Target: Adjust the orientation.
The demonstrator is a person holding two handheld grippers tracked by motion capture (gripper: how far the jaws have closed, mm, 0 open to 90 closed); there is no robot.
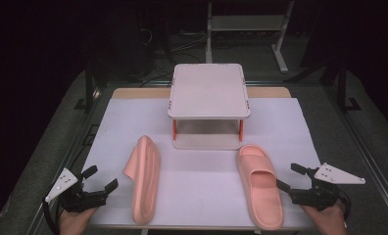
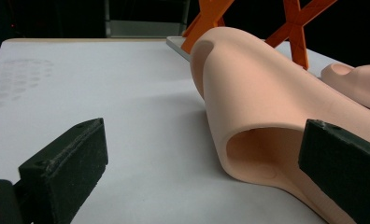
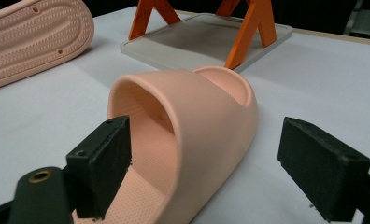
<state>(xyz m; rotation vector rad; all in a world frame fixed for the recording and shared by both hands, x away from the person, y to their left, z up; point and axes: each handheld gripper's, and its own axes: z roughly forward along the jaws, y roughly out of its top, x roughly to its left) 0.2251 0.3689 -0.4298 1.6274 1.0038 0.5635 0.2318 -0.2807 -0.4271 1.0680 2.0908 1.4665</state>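
Note:
Two pink slide slippers lie on the white table. The left slipper [image 1: 145,178] rests on its side, its strap opening [image 2: 267,102] facing my left gripper [image 1: 103,177]. That gripper [image 2: 206,158] stands open just left of it, holding nothing. The right slipper [image 1: 259,183] sits upright, toe pointing away. My right gripper [image 1: 287,176] is open close by its right side. In the right gripper view the strap [image 3: 206,121] stands between the wide-apart jaws of that gripper [image 3: 211,158], untouched. The left slipper's ribbed sole [image 3: 33,32] shows farther off.
A small two-level rack [image 1: 209,90] with orange legs [image 3: 248,28] stands at the table's middle back, its lower shelf [image 3: 197,42] just beyond the slippers' toes. The table's front edge [image 1: 202,226] runs right by both hands. Dark floor and a white frame [image 1: 246,22] lie behind.

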